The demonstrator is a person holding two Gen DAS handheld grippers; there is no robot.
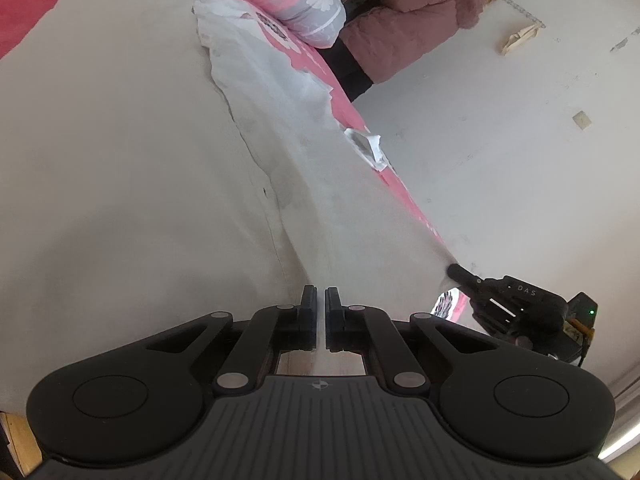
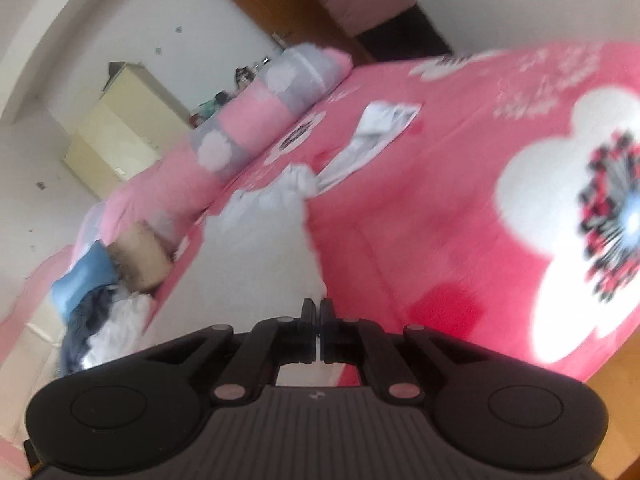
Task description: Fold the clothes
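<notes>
over pink bed (image 2: 440,200): both grippers' jaws clamp white garment (image 1: 160,160).

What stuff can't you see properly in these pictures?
- Left wrist view: the white garment fills the frame, hiding most of the pink bedspread.
- Left wrist view: the person in the pink jacket is cut off at the top edge.
- Right wrist view: motion blur smears the clothes pile.

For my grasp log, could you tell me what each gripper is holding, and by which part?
Both hold the same white garment by its near edge: the left gripper is shut on one point, and the right gripper on another further along that edge.
</notes>
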